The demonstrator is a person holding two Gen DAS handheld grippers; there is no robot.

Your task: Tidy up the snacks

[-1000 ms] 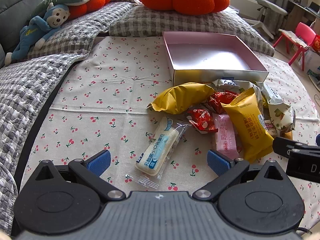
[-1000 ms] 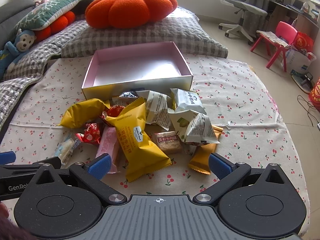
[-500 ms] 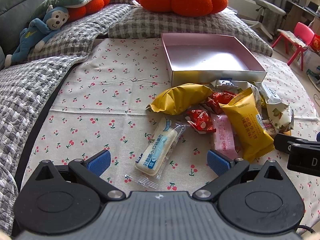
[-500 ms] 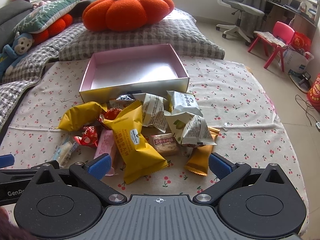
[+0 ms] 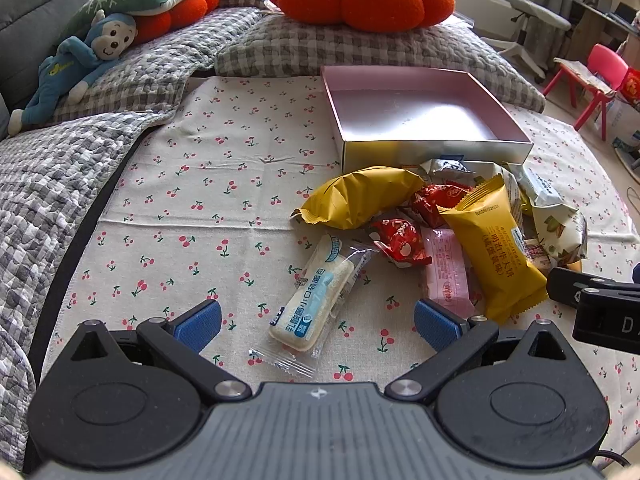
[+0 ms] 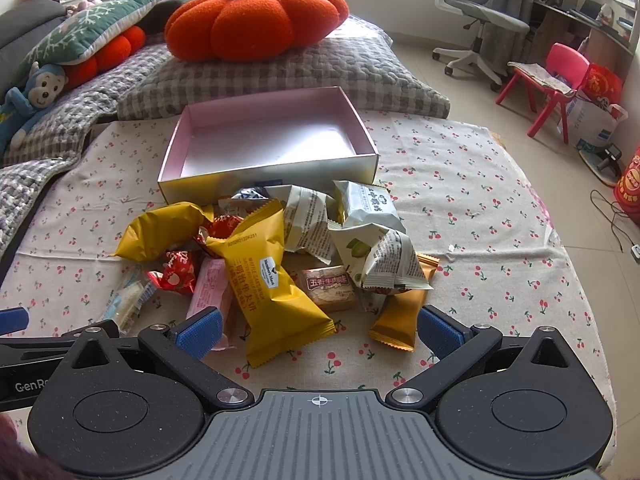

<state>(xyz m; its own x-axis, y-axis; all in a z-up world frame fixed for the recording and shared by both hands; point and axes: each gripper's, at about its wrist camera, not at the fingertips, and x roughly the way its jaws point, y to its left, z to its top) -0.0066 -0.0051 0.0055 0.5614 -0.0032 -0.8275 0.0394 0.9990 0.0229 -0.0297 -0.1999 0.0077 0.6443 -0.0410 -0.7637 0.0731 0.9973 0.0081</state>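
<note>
A pile of wrapped snacks lies on a cherry-print cloth [image 5: 208, 200] in front of an empty pink-lined box [image 5: 416, 116] [image 6: 268, 136]. A white and blue bread packet [image 5: 312, 300] lies between the open fingers of my left gripper [image 5: 318, 326], which holds nothing. Beside it are a curved yellow packet [image 5: 360, 196], red candies [image 5: 396, 236], a pink bar [image 5: 444, 272] and a yellow waffle packet [image 5: 496, 248] [image 6: 268, 276]. My right gripper [image 6: 320, 330] is open just before the waffle packet, with an orange packet [image 6: 400, 312] and white-green packets [image 6: 376, 248] ahead.
A grey checked pillow [image 6: 288, 68] with an orange pumpkin cushion [image 6: 256, 16] lies behind the box. A blue monkey toy [image 5: 76, 64] rests on the quilt at left. A pink chair [image 6: 552, 76] and an office chair [image 6: 480, 16] stand on the floor at right.
Both grippers have drawn back and risen slightly, so the box and snacks sit a little lower and farther in view. Neither has closed or touched a snack.
</note>
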